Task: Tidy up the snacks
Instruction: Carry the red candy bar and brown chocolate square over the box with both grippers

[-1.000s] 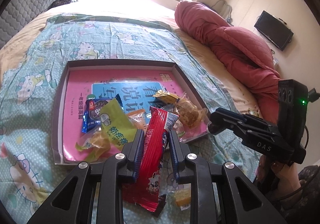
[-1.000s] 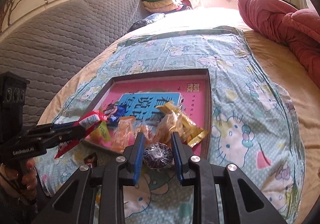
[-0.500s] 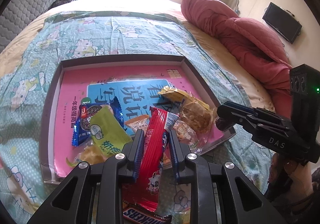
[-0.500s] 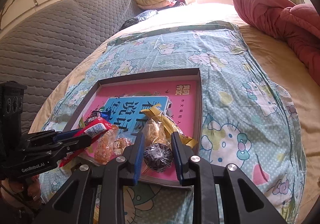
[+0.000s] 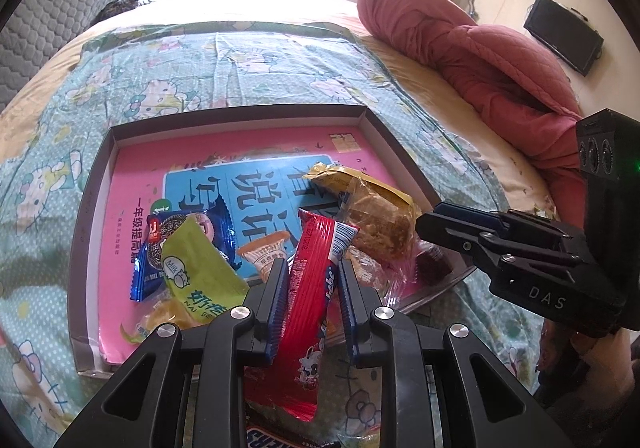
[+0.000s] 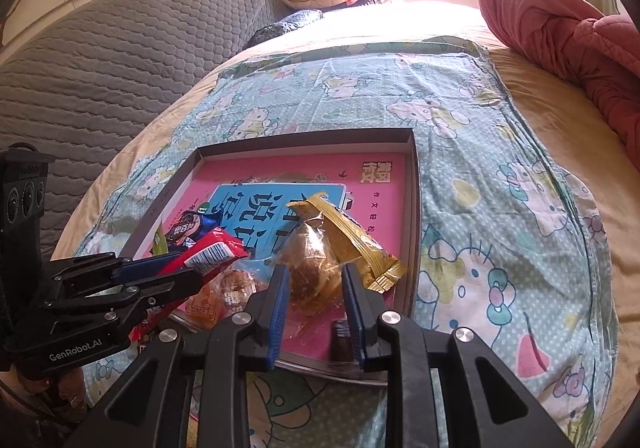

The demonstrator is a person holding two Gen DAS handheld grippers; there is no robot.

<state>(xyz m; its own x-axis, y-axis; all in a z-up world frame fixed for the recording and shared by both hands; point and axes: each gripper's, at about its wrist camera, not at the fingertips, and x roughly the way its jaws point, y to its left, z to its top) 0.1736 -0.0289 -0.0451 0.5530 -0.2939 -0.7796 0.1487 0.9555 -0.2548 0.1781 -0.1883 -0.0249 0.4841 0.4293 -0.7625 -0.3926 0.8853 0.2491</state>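
A shallow dark-rimmed tray (image 5: 90,208) with a pink and blue liner lies on the bed and holds several snacks. My left gripper (image 5: 314,268) is shut on a long red snack pack (image 5: 310,304), held over the tray's near edge; it also shows in the right wrist view (image 6: 216,252). My right gripper (image 6: 314,272) is open over the tray's near right corner, empty. A small dark round snack (image 5: 432,266) lies in the tray below it. A clear-wrapped cake in a yellow wrapper (image 6: 320,256) sits just ahead of the right fingers.
A blue cookie pack (image 5: 180,240) and a green milk-candy pack (image 5: 196,280) lie in the tray's left part. A Snickers bar (image 5: 272,438) lies on the Hello Kitty sheet (image 6: 500,248) near me. A red quilt (image 5: 472,48) is piled at the right.
My right gripper moved forward over the tray and opened, dropping the dark round snack into the tray. My left gripper moved forward with the red pack.
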